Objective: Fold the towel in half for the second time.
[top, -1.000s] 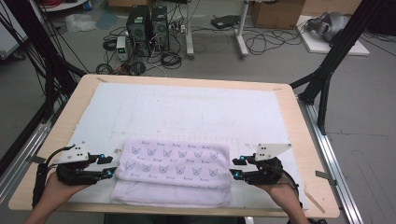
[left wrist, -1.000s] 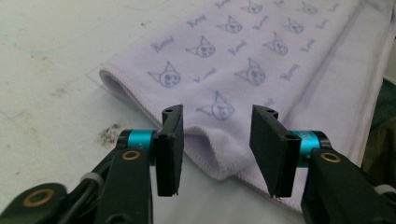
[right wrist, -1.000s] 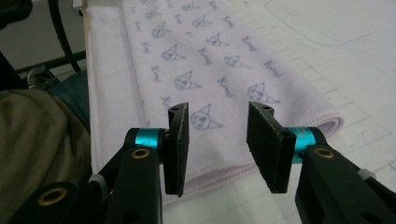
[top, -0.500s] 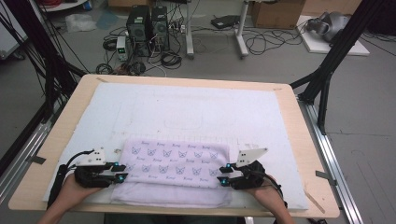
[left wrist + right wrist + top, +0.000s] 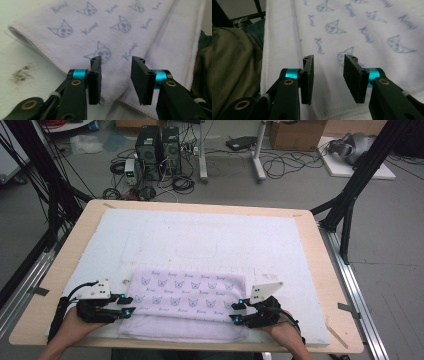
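The high view is lit evenly from overhead; soft shadows are cast. Slight softness is noted throughout. In both gripper views the towel [image 5: 120, 32] print is blurred toward 12 o'clock, and dimmer corners are seen.

Towel [image 5: 120, 27] print repeats a word, maybe "Kuromi".

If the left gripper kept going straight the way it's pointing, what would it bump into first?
Probably the lilac cat-print towel. The left gripper points right at its folded edge, jaws apart, with cloth showing in the gap between them.
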`<state>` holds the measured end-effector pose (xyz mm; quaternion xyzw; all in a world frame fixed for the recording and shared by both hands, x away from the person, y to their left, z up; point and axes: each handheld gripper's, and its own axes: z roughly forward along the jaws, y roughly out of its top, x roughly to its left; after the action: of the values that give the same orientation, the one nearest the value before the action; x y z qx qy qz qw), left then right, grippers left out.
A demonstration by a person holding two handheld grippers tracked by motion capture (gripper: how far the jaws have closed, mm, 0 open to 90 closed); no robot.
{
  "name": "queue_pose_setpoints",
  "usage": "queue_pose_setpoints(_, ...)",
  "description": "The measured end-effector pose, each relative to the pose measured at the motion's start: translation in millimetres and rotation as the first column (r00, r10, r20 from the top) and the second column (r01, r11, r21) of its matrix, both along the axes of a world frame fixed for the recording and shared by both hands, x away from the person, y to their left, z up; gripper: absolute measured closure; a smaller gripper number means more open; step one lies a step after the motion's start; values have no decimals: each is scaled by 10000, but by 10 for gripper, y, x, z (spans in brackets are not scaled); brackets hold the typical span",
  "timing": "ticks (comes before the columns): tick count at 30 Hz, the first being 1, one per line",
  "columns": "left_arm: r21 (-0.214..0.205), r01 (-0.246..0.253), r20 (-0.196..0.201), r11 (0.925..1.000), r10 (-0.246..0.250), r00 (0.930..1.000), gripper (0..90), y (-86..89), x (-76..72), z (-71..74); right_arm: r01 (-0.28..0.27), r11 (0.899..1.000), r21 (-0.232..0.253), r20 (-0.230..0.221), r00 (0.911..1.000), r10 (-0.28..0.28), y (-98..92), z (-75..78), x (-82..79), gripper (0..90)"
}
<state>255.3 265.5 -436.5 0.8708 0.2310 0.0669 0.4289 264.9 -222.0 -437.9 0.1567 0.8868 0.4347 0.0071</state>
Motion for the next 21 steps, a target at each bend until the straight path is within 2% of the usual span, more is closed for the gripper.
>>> queue_pose_setpoints(2,203,42,87,9998,-44,10000,657,-26,-16,-33,-70,9996,-272,-43,10000,69,30,-47,-8,611)
queue_pose_setpoints(4,315,-22,237,9995,14,9997,700,-47,-20,-40,18,9997,-241,-37,10000,-18,38,-70,-11,640)
queue_pose_setpoints(7,430,56,235,9991,-66,9997,802,-77,6,-36,69,9994,-334,87,9999,-66,41,-72,-17,730)
queue_pose_setpoints(9,482,47,244,9988,-59,9997,847,-95,6,-25,51,9990,-442,141,9999,-45,44,-60,-25,833)
queue_pose_setpoints(12,392,-54,297,9992,43,9996,861,-76,0,23,-26,9989,-472,94,10000,31,42,-31,-19,865)
queue_pose_setpoints(16,-104,-228,659,9997,234,9975,862,-6,-71,246,145,9995,264,265,9995,-152,-37,123,-14,867)
queue_pose_setpoints(19,-350,-111,961,9993,144,9953,862,21,-162,419,123,9980,613,590,9981,-159,-91,284,-35,867)
queue_pose_setpoints(21,-388,43,1142,9992,1,9935,863,25,-258,480,48,9960,893,675,9977,-108,-129,384,-80,867)
